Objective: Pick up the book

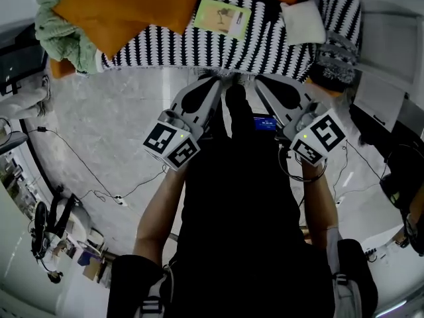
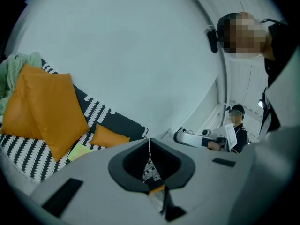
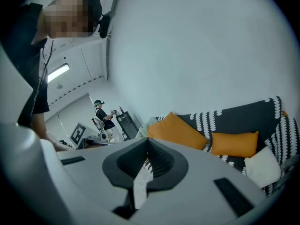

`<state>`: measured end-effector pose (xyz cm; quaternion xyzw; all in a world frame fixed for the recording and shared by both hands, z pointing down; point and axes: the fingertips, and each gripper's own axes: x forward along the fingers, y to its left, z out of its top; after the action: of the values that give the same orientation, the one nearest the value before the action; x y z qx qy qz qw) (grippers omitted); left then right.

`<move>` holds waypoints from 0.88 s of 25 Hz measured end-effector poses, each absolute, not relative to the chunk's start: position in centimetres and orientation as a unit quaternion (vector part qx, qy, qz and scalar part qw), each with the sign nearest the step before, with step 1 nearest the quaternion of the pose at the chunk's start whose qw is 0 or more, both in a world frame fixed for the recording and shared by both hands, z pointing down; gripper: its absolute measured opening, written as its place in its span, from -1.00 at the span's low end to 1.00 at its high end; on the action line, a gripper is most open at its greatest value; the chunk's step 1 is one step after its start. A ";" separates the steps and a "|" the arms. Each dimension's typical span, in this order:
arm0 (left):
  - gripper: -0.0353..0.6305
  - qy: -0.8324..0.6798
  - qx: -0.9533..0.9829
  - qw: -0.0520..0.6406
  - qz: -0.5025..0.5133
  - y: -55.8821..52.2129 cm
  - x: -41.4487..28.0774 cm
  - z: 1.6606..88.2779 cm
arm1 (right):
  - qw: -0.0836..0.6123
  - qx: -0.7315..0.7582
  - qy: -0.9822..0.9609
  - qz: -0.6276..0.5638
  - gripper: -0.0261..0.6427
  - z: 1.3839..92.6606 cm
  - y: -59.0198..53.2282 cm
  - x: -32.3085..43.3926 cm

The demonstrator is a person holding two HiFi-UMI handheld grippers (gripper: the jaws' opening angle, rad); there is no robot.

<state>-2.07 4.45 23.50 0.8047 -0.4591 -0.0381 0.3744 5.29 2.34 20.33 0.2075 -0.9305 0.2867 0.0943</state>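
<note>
- As the person's forearms reach forward in the head view, the left gripper (image 1: 217, 79) and the right gripper (image 1: 257, 79) are held side by side above the pale floor (image 1: 112, 124), their tips close together and aimed at the sofa (image 1: 265, 48).
- In the left gripper view the left fingers (image 2: 123, 165) meet at the tip, closed on nothing.
- In the right gripper view the right fingers (image 3: 164, 163) likewise meet at the tip, with nothing held between them.
- Just past the tips the sofa's front edge begins, covered in a black-and-white patterned throw.
- Farther back, the book (image 1: 222, 15), pale green, lies flat on the throw, well apart from both grippers.
- An orange cushion (image 1: 126, 5) lies to the book's left, partly over it, and a white cushion (image 1: 303, 22) to its right.
- A green blanket (image 1: 63, 32) is bunched at the sofa's far left end.
</note>
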 end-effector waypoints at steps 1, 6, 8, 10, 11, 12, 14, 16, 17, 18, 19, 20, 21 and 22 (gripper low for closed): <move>-0.85 -0.460 0.801 0.381 -0.040 4.3 -2.4 24.1 | 0.096 0.208 -0.930 0.289 -0.87 20.7 2.3 5.0; -0.84 -0.456 0.788 0.411 -0.047 2.9 -4.1 27.5 | 0.116 0.216 -0.922 0.301 -0.87 23.2 1.4 3.4; -0.82 -0.454 0.784 0.421 -0.045 2.5 -4.6 29.2 | 0.119 0.222 -0.917 0.309 -0.87 24.2 1.1 2.9; -0.81 -0.452 0.780 0.431 -0.041 2.1 -4.9 30.9 | 0.121 0.228 -0.912 0.319 -0.87 25.3 0.8 2.6; -0.80 -0.450 0.778 0.436 -0.039 1.9 -5.0 31.7 | 0.121 0.231 -0.910 0.323 -0.87 25.8 0.6 2.5; -0.80 -0.448 0.777 0.441 -0.036 1.7 -5.1 32.6 | 0.122 0.234 -0.907 0.327 -0.87 26.3 0.3 2.3; -0.78 -0.441 0.774 0.453 -0.030 1.3 -5.2 34.4 | 0.121 0.240 -0.904 0.333 -0.87 27.2 -0.2 2.0; -0.77 -0.434 0.770 0.467 -0.025 1.0 -5.4 36.2 | 0.118 0.247 -0.900 0.338 -0.87 28.3 -0.7 1.5; -0.77 -0.433 0.767 0.473 -0.024 0.9 -5.6 37.1 | 0.114 0.252 -0.899 0.340 -0.87 28.9 -0.9 1.4; -0.76 -0.432 0.765 0.478 -0.022 0.8 -5.7 37.9 | 0.110 0.257 -0.897 0.343 -0.87 29.5 -1.0 1.3; -0.76 -0.431 0.763 0.482 -0.020 0.6 -5.8 38.7 | 0.105 0.262 -0.895 0.345 -0.87 30.0 -1.2 1.2; -0.76 -0.430 0.762 0.484 -0.017 0.4 -5.9 39.5 | 0.102 0.267 -0.893 0.348 -0.87 30.6 -1.2 1.1; -0.76 -0.429 0.762 0.485 -0.014 0.2 -6.1 40.3 | 0.101 0.271 -0.891 0.349 -0.87 31.2 -1.3 0.9; -0.76 -0.428 0.762 0.487 -0.010 -0.1 -6.3 40.9 | 0.102 0.274 -0.890 0.351 -0.87 31.7 -1.4 0.7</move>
<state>-6.27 -0.11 40.93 0.7616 -0.4276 -0.0104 0.4869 0.74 -1.42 31.66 0.2738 -0.8895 0.3512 0.1019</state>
